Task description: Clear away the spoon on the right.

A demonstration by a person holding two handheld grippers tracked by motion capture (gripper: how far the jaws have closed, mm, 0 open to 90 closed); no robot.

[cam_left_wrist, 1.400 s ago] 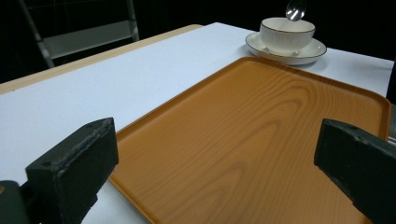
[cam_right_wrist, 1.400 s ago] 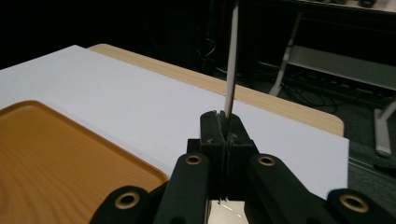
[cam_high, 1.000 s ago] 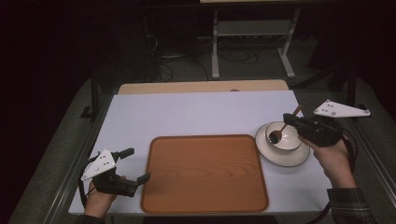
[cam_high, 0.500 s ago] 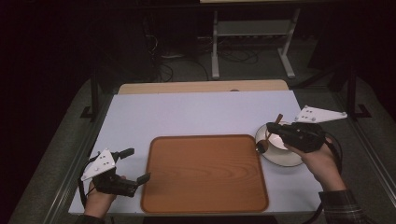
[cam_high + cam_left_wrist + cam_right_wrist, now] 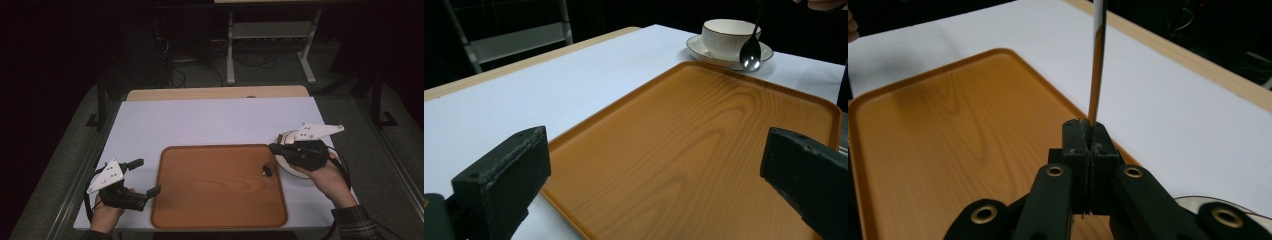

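Right gripper (image 5: 274,148) at the right edge of the wooden tray (image 5: 210,200), jaws pressed together on the handle of a metal spoon (image 5: 750,50); spoon bowl hanging just above the tray's right rim, close beside the saucer (image 5: 696,46); handle seen in the right gripper view as a thin bright bar rising from the clamped pads; white cup (image 5: 725,37) standing upright on the saucer, on the pale table (image 5: 210,122) just right of the tray; left gripper (image 5: 146,176) at the tray's left edge, near its front corner, jaws wide apart and holding nothing, pointing across the tray toward the cup; tray flat at the table's near middle, nothing resting on it
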